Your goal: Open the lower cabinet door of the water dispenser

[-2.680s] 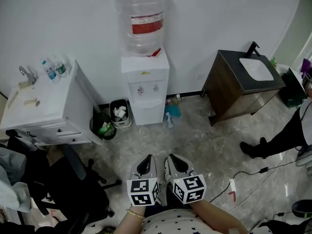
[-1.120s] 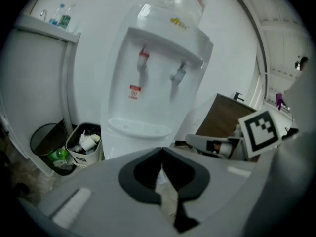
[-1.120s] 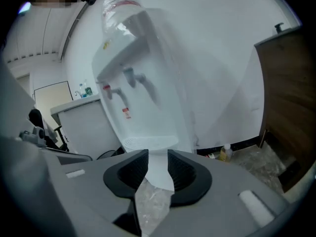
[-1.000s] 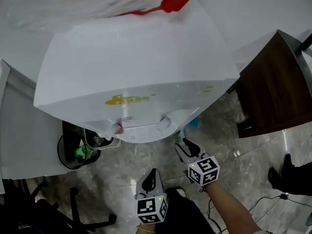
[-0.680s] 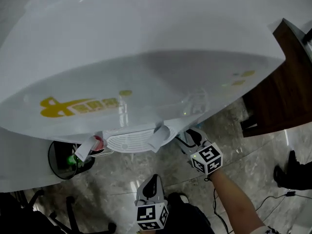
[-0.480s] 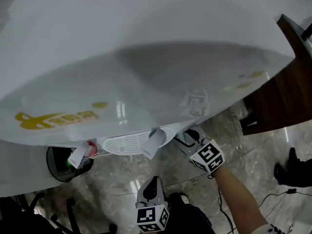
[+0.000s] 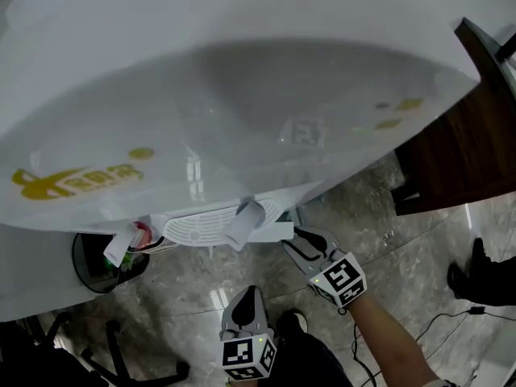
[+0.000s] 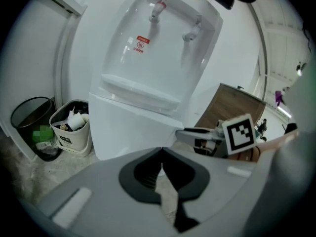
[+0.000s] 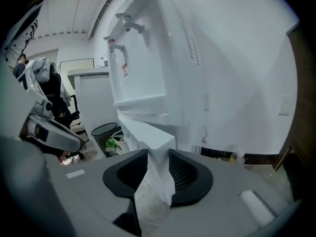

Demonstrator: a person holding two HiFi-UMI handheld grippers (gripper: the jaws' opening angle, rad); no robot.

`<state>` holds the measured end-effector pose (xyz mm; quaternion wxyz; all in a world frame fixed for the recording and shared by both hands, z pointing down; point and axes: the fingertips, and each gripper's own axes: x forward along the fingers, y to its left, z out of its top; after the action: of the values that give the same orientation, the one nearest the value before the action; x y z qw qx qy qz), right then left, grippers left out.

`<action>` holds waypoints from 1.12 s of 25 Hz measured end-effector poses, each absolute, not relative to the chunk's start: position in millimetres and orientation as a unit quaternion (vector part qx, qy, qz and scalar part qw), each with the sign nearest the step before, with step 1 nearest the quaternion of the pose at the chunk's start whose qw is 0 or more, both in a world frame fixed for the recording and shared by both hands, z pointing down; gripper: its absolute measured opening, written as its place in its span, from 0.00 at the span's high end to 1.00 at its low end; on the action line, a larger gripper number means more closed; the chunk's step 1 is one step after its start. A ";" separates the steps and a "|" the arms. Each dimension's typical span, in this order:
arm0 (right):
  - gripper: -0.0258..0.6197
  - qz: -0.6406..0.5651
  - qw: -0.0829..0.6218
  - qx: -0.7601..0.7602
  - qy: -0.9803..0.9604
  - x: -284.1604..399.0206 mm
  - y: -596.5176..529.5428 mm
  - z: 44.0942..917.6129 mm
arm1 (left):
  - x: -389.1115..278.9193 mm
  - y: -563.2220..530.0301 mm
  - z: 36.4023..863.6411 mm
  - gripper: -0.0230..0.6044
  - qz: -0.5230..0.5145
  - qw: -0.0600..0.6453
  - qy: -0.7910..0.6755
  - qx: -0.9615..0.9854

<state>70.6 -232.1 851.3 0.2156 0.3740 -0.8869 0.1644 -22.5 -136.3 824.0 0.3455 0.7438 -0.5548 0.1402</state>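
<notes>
The white water dispenser (image 7: 226,103) fills the top of the head view, its two taps (image 7: 242,222) jutting out below. In the left gripper view its lower cabinet door (image 8: 133,127) is the white panel under the drip tray. My right gripper (image 7: 294,240) reaches to the door's right edge. In the right gripper view that white edge (image 9: 148,132) runs between the jaws of my right gripper (image 9: 158,154), which are closing and touch it on both sides. My left gripper (image 7: 244,309) hangs lower and nearer to me, shut and empty (image 8: 162,154), apart from the door.
A white bin of rubbish (image 8: 71,127) and a black bin (image 8: 32,127) stand left of the dispenser. A dark brown cabinet (image 7: 459,135) stands close on its right. An office chair (image 7: 97,353) is at lower left. A person's shoe (image 7: 463,280) and a cable lie on the marble floor at right.
The head has leaned in over the dispenser. My right gripper has dropped a little onto the door's edge and its jaws have narrowed. The left gripper sank slightly.
</notes>
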 end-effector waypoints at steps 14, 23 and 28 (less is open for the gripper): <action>0.85 0.265 0.209 0.253 -0.907 -64.6 -31.2 847.5 | -126.3 -30.9 815.6 0.95 0.118 0.334 -0.628 0.693; 0.93 0.247 0.209 0.131 -0.937 -169.9 12.8 847.0 | -206.2 20.6 816.7 0.95 0.106 0.326 -0.698 0.629; 0.93 0.246 0.206 0.127 -0.938 -177.5 18.5 840.3 | -211.2 31.9 814.0 0.95 0.101 0.328 -0.702 0.624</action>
<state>-177.5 18.5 840.3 0.2059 0.1272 -0.9385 0.2465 -211.2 31.9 814.0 0.3276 0.6238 -0.7024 0.1011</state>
